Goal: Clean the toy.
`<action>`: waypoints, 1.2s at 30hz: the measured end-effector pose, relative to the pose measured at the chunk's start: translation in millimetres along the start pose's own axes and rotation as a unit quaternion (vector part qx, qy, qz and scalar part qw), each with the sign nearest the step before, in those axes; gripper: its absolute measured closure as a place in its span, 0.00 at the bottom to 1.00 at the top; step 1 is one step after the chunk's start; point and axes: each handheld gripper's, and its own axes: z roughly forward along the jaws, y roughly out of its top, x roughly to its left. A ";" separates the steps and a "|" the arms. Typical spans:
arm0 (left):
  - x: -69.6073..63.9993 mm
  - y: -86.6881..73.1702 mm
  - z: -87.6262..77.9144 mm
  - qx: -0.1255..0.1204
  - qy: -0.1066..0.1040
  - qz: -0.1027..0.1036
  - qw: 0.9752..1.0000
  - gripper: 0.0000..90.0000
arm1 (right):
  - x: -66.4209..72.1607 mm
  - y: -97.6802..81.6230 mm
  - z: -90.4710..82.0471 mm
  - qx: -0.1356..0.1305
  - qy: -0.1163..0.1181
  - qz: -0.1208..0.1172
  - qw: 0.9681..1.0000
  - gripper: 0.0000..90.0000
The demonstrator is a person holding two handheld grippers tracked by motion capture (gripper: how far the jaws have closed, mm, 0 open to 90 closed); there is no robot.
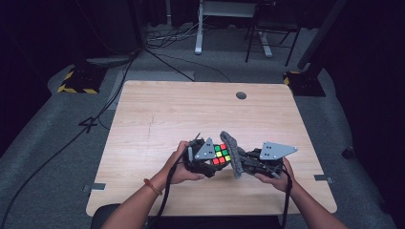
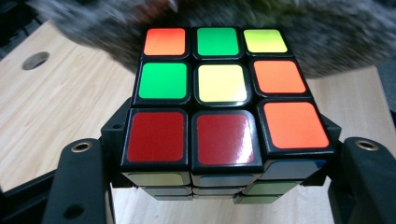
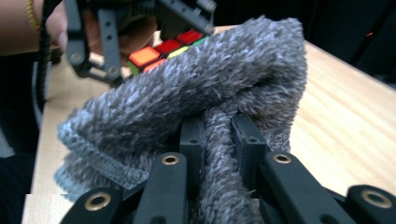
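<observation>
The puzzle cube [image 1: 220,154] sits clamped between the jaws of the left gripper [image 1: 210,160], above the near middle of the wooden table [image 1: 157,119] (its top face mixes red, orange, green and yellow). A grey fuzzy cloth [image 1: 232,151] touches its right side, pinched tight by the right gripper [image 1: 246,164]. The 2 hands are close together.

Puzzle cube [image 1: 220,154] in the left claw [image 1: 206,160] above the surface [image 1: 157,119], cloth [image 1: 232,153] touching on its right.
</observation>
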 end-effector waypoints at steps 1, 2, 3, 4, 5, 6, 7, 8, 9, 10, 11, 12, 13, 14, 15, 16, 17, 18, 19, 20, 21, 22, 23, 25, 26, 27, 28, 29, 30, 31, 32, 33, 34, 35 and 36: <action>-3.1 1.2 1.5 0.002 -0.003 0.006 1.000 0.37 | -0.1 1.5 -0.9 0.000 -0.004 -0.002 1.000 0.86; -6.2 3.2 2.6 0.004 -0.008 0.017 1.000 0.37 | -0.2 2.6 -0.7 0.006 -0.013 -0.003 1.000 0.86; -8.9 5.1 3.0 0.004 -0.010 0.024 1.000 0.37 | -0.2 2.9 0.1 0.014 -0.020 -0.004 1.000 0.86; -10.0 6.7 2.5 0.002 -0.009 0.026 1.000 0.37 | -0.7 2.0 1.2 0.021 -0.025 -0.004 0.999 0.86; -9.6 7.4 1.8 -0.004 -0.008 0.023 1.000 0.37 | -1.6 0.5 2.5 0.029 -0.029 -0.001 0.999 0.86; -7.8 7.8 0.7 -0.006 -0.006 0.022 1.000 0.37 | -2.7 -1.2 4.2 0.038 -0.029 0.001 0.999 0.86; -5.8 7.3 -0.1 -0.006 -0.001 0.017 1.000 0.37 | -3.3 -2.8 6.2 0.049 -0.027 0.001 0.998 0.86; -3.1 5.9 -0.7 -0.007 0.000 0.012 1.000 0.37 | -3.2 -4.4 8.2 0.055 -0.025 0.001 0.998 0.86; -0.5 4.1 -1.1 -0.006 0.001 0.008 1.000 0.37 | -2.7 -5.8 10.2 0.060 -0.019 0.001 0.998 0.86; 1.0 2.2 -1.1 -0.001 0.005 0.004 1.000 0.37 | -1.9 -6.6 12.0 0.064 -0.014 0.001 0.998 0.86; 2.7 0.5 -0.9 0.000 0.009 0.002 1.000 0.37 | -1.2 -6.9 13.5 0.069 -0.010 -0.002 0.998 0.86; 4.8 -0.6 -0.8 0.001 0.009 0.002 1.000 0.37 | -0.4 -7.1 14.3 0.073 -0.005 -0.002 0.997 0.86; 4.8 -0.6 -0.8 0.001 0.009 0.002 1.000 0.37 | -0.1 -7.3 14.6 0.074 0.001 -0.003 0.997 0.86; 7.7 -1.7 -2.0 0.000 0.017 0.000 1.000 0.37 | 0.1 -7.8 14.8 0.074 0.007 -0.002 0.997 0.86; 9.6 -2.1 -3.2 -0.005 0.012 -0.006 1.000 0.37 | 0.0 -8.1 14.7 0.074 0.012 0.000 0.997 0.86; 11.1 -2.6 -4.0 -0.011 0.006 -0.014 1.000 0.37 | -0.1 -8.2 14.6 0.073 0.018 0.002 0.997 0.86; 11.6 -3.0 -4.4 -0.015 0.002 -0.015 1.000 0.37 | -0.1 -7.9 14.2 0.071 0.020 0.002 0.997 0.86; 10.6 -3.1 -4.3 -0.016 -0.003 -0.014 1.000 0.37 | 0.1 -7.2 13.7 0.069 0.020 0.002 0.997 0.86; 9.1 -3.2 -3.6 -0.016 -0.016 -0.011 1.000 0.37 | 0.8 -6.3 12.9 0.066 0.015 -0.002 0.998 0.85; 5.9 -2.7 -2.0 -0.010 -0.033 -0.005 0.999 0.37 | 1.5 -5.4 11.7 0.058 0.005 -0.004 0.998 0.85; 0.2 -1.1 0.4 0.000 -0.035 0.012 0.999 0.37 | 2.4 -4.2 9.6 0.043 -0.009 -0.006 0.999 0.85; -5.6 1.0 2.4 0.007 -0.025 0.024 0.999 0.37 | 3.2 -2.5 6.9 0.027 -0.019 -0.009 0.999 0.85; -7.9 2.9 2.7 0.009 -0.019 0.027 0.999 0.37 | 3.6 -0.6 4.4 0.022 -0.023 -0.016 0.999 0.85; -5.2 4.4 1.8 0.003 -0.020 0.017 1.000 0.37 | 2.7 -0.5 0.3 0.007 -0.025 -0.015 1.000 0.86; -2.7 3.6 2.3 0.008 -0.012 0.014 1.000 0.37 | 2.3 -0.3 -1.1 0.001 -0.024 -0.011 1.000 0.86; -1.4 2.6 3.0 0.011 -0.011 0.012 1.000 0.37 | 2.8 1.0 -1.9 -0.004 -0.023 -0.013 1.000 0.86; -0.2 1.0 3.8 0.014 -0.013 0.009 1.000 0.37 | 3.5 1.9 -2.4 -0.007 -0.023 -0.016 1.000 0.86; 0.2 -0.2 4.2 0.015 -0.016 0.008 1.000 0.37 | 4.8 3.1 -2.4 -0.007 -0.023 -0.018 1.000 0.86; -0.9 -1.0 4.5 0.014 -0.017 0.009 1.000 0.37 | 5.5 3.8 -1.1 0.002 -0.024 -0.023 0.999 0.86; -1.6 -0.7 4.3 0.011 -0.020 0.012 1.000 0.37 | 6.0 3.5 0.2 0.007 -0.027 -0.024 0.999 0.86; -2.4 -0.1 3.6 0.005 -0.023 0.011 1.000 0.37 | 5.5 2.4 1.3 0.009 -0.029 -0.023 0.999 0.86; -3.4 1.0 2.2 -0.002 -0.024 0.012 1.000 0.37 | 4.4 1.5 2.6 0.017 -0.031 -0.017 0.999 0.86; -4.6 3.1 0.6 -0.009 -0.022 0.016 1.000 0.37 | 2.5 0.2 4.4 0.028 -0.033 -0.014 0.999 0.86; -5.8 5.0 -0.9 -0.014 -0.020 0.017 1.000 0.37 | 1.3 -1.9 6.6 0.037 -0.030 -0.007 0.999 0.86; -6.1 6.0 -2.0 -0.018 -0.019 0.017 1.000 0.37 | -0.1 -4.0 8.8 0.048 -0.026 -0.002 0.999 0.86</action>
